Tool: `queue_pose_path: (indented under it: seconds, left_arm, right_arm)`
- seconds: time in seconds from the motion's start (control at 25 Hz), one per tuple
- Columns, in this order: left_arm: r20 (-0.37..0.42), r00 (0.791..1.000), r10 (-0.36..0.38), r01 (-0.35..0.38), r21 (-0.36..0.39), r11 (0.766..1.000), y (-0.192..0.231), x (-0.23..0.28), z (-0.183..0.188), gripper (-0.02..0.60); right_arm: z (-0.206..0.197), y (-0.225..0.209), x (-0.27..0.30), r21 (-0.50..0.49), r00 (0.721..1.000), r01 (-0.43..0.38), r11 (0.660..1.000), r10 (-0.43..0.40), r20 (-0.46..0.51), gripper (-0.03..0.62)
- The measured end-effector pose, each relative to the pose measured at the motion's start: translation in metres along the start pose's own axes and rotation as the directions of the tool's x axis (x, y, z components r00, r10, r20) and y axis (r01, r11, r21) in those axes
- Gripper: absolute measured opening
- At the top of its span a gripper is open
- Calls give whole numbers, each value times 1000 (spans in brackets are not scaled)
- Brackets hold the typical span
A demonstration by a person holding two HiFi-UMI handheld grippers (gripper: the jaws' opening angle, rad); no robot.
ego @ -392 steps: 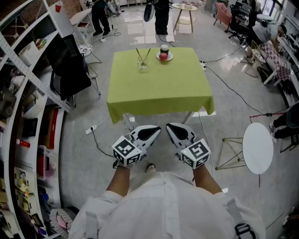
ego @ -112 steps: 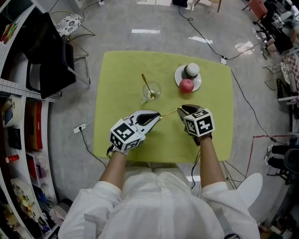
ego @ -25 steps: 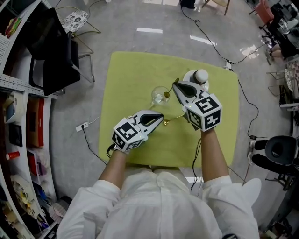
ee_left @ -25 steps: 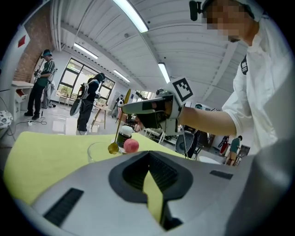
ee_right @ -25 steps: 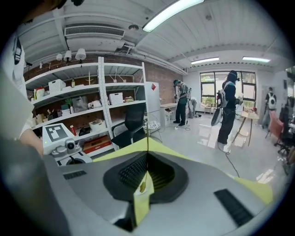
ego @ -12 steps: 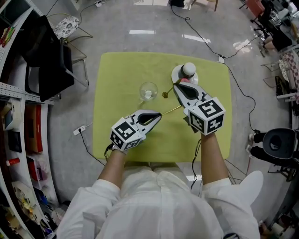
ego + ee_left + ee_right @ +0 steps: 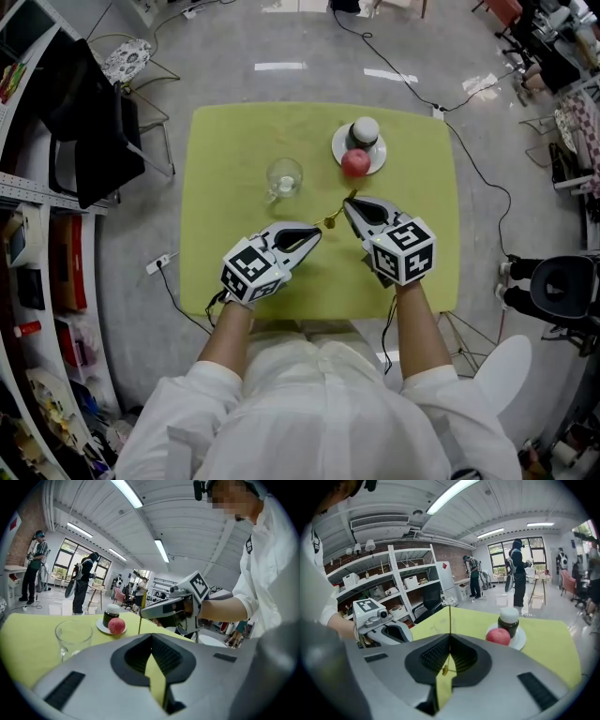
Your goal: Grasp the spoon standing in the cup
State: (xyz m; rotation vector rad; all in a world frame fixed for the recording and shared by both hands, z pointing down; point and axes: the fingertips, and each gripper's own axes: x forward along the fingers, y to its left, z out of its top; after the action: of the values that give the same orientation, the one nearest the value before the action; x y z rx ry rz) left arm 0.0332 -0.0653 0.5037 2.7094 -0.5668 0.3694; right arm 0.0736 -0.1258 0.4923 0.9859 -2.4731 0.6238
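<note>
Green-clothed worktop (image 7: pixel 225 150) fills the middle of the head view. Right gripper (image 7: pixel 348 202) hangs above it, near the front-centre, just beside the left gripper (image 7: pixel 316 232).

Right fingers are closed on the spoon (image 7: pixel 450 620). In the right gripper view the thin gold handle stands up from between the tips. The left gripper view shows the same spoon hanging upright from the right tips.

Left fingers are together at the tips with nothing between them, idle.

White plate (image 7: pixel 378 155) sits toward the back right, carrying a red apple (image 7: pixel 355 162) and a dark jar (image 7: pixel 365 130) with a white lid.

The glass cup (image 7: pixel 283 177) stands left of the plate. It is upright and empty, well apart from both grippers.

Progress: the spoon is out of the cup and clamped in the right gripper over the worktop, between cup and person. The grasp looks done. I judge nothing of the named task remains except keeping the hold secure, since the handle is thin and could swing or slip.
</note>
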Motion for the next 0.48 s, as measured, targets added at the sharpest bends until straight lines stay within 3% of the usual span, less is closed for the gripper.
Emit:
queue_pose_path:
  seconds: [0.48]
  left_arm:
    - [-18, 1000, -7, 7, -17, 1000, -15, 8, -10, 5]
  right_arm:
    - [-67, 16, 5, 134, 992, -65, 989, 78, -94, 6]
